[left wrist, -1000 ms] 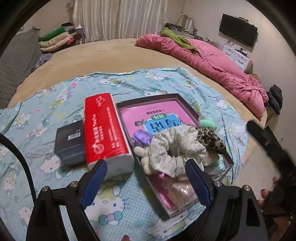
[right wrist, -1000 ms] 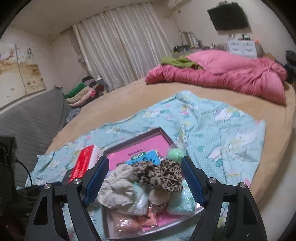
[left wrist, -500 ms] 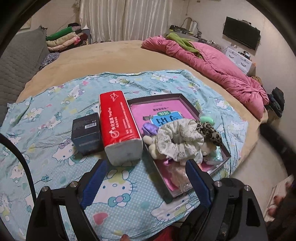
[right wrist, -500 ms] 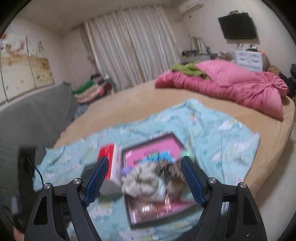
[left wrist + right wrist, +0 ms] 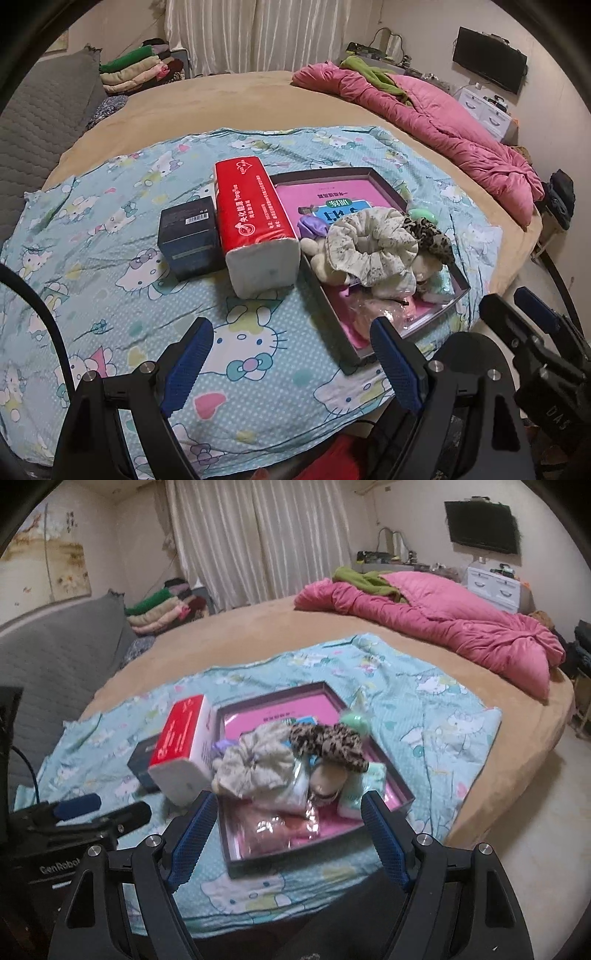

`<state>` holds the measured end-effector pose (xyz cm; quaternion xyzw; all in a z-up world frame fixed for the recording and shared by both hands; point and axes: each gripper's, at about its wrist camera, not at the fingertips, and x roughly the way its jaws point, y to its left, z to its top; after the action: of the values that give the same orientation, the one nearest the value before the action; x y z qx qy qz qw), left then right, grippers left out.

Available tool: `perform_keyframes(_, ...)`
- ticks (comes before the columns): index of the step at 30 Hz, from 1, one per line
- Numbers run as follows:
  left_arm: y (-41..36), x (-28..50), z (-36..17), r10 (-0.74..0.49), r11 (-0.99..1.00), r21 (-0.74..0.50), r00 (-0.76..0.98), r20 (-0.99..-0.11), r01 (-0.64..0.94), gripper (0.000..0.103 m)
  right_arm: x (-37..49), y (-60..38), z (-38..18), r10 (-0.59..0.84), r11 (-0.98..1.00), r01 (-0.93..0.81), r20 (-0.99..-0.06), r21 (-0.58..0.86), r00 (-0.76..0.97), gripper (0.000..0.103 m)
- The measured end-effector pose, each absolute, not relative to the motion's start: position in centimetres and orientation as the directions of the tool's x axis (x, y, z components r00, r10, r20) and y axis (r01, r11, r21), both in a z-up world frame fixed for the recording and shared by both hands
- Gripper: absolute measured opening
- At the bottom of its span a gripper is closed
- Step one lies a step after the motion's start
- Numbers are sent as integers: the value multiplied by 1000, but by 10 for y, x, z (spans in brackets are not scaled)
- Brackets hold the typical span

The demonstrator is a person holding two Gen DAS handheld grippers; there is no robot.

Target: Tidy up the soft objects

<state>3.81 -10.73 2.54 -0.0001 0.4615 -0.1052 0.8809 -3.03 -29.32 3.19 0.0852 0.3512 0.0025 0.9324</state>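
Both claws, left [image 5: 291, 360] and right [image 5: 288, 834], gape wide and hold nothing. Just ahead of the right claw, a tray [image 5: 399, 775] holds piled scrunchies [image 5: 258, 766] (one leopard-print). A tissue pack [image 5: 255, 218] lies ahead of the left claw.

soft cloth scrunchie [image 5: 373, 247], glossy plastic tissue pack [image 5: 255, 214], matt cotton printed sheet [image 5: 92, 229].
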Motion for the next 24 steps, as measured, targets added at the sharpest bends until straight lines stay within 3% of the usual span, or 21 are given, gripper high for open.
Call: perform_keyframes(24, -118, 31, 23, -161, 978, -59, 543, -824, 202, 86, -30, -291, 20, 83, 984, 49, -686, 170, 722, 81)
